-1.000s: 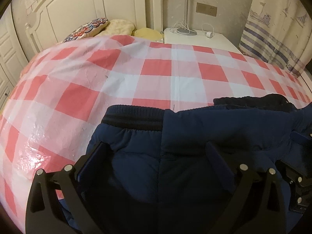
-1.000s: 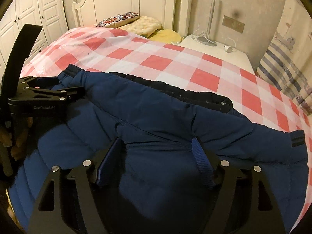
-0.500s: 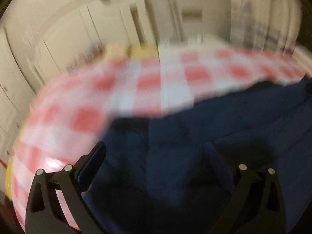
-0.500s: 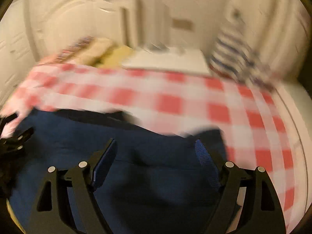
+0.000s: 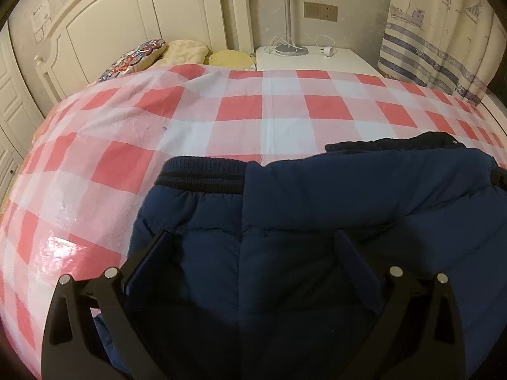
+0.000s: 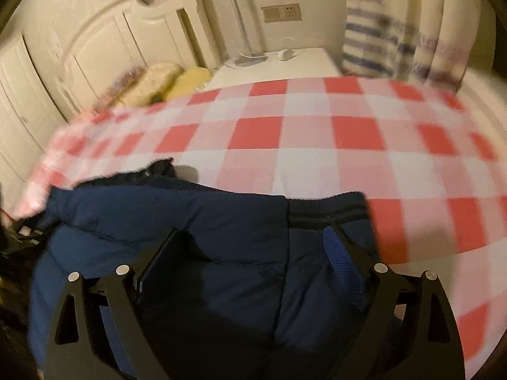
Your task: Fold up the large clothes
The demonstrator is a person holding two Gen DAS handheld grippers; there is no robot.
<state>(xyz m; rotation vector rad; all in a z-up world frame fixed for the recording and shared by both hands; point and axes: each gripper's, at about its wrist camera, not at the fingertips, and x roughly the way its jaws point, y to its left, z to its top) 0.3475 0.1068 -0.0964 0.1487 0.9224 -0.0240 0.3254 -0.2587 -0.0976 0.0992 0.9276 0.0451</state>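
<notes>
A navy padded jacket (image 5: 348, 196) lies spread on the red-and-white checked bed sheet (image 5: 221, 120). My left gripper (image 5: 253, 240) hovers open over the jacket's left end, just short of its ribbed band (image 5: 202, 174), and nothing is pinched between its pads. In the right wrist view the jacket (image 6: 190, 215) fills the lower frame. My right gripper (image 6: 253, 234) is over the right end by another ribbed band (image 6: 326, 209). Its jaws are opening, and the cloth lies under them, not pressed between the pads.
Checked sheet (image 6: 317, 164) stretches beyond the jacket to the pillows (image 5: 187, 50) and a white headboard (image 5: 126, 25). A white nightstand (image 5: 310, 60) with a lamp base and cables stands behind the bed. A striped curtain (image 5: 437, 60) hangs at the right.
The right wrist view has swept rightward along the jacket, from its middle to the ribbed right end, and rolled; its jaws stand wider. The left view looks much as before.
</notes>
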